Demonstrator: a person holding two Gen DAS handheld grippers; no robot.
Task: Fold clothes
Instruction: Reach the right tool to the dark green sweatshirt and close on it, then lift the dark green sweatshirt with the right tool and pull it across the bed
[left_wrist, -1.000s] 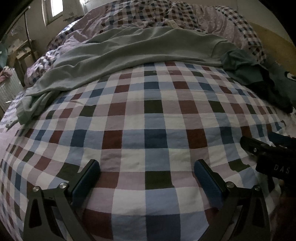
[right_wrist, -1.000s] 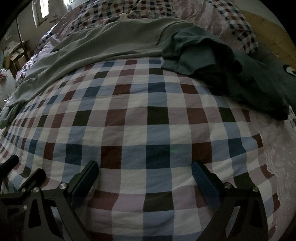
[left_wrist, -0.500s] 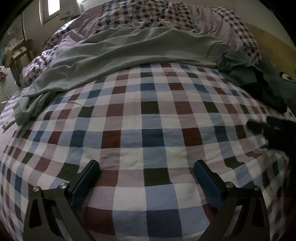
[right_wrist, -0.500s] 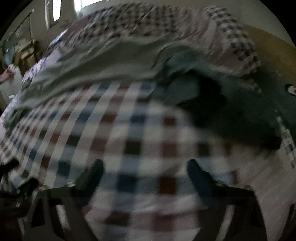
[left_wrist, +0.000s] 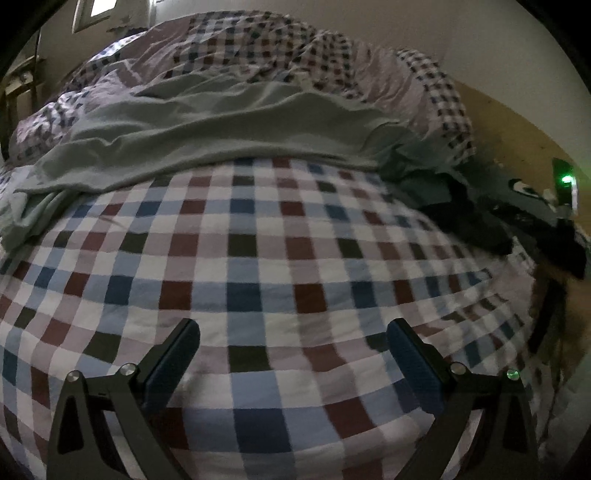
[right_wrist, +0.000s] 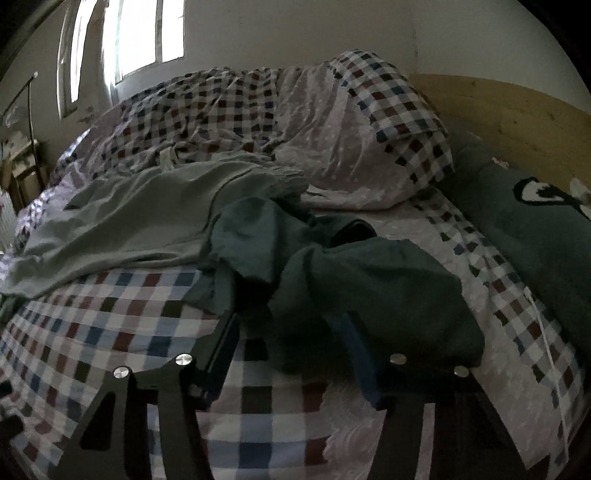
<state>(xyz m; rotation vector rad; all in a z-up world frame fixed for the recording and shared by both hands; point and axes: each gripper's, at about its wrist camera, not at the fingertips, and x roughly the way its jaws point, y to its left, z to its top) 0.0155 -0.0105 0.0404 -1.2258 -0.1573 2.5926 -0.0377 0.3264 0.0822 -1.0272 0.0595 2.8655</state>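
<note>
A light grey-green garment (left_wrist: 221, 122) lies spread across the far half of the bed, also seen in the right wrist view (right_wrist: 129, 221). To its right sits a crumpled dark green garment (left_wrist: 461, 221) (right_wrist: 369, 288). My right gripper (right_wrist: 284, 328) hangs right at its near edge. The jaws stand about half their earlier width, with a fold of the dark cloth between them and sheet still showing in the gap. My left gripper (left_wrist: 291, 332) is open over the bare checked sheet (left_wrist: 258, 258), well short of both garments.
A bunched checked duvet (right_wrist: 221, 110) and a pillow (right_wrist: 369, 129) fill the back of the bed. A wooden headboard (right_wrist: 498, 110) and a dark green printed cushion (right_wrist: 535, 229) line the right side. A window (right_wrist: 147, 33) is at the back left.
My right gripper moved forward and right onto the dark green garment, and its jaws narrowed. My left gripper tilted up slightly and stayed open over the sheet.
</note>
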